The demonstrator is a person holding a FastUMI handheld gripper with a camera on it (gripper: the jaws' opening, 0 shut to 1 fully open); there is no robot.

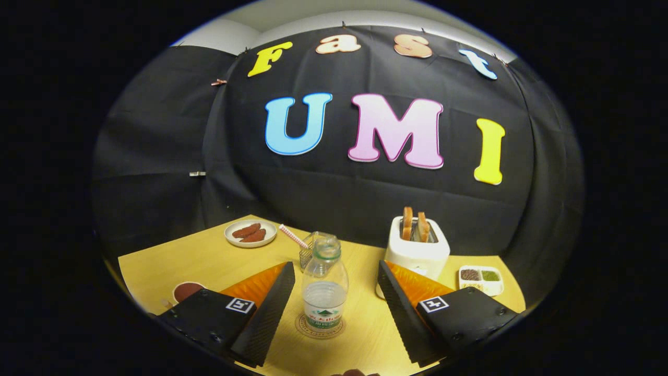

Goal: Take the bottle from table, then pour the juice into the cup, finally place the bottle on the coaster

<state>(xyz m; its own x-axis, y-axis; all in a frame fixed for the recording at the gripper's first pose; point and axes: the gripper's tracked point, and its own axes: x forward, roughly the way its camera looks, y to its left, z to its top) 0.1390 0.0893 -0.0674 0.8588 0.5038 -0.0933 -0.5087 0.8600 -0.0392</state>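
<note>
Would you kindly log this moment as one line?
gripper: open, astride bottle | bottle: upright on coaster, uncapped | cup: beyond bottle

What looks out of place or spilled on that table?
Nothing stands out. The bottle stands upright and uncapped on the coaster, between the open tongs, neither finger touching it. No puddle shows on the table. The toaster holds two toast slices.

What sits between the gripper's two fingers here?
In the gripper view, the bottle stands upright on the coaster between the open gripper fingers, neither touching it; bare table lies either side.
</note>
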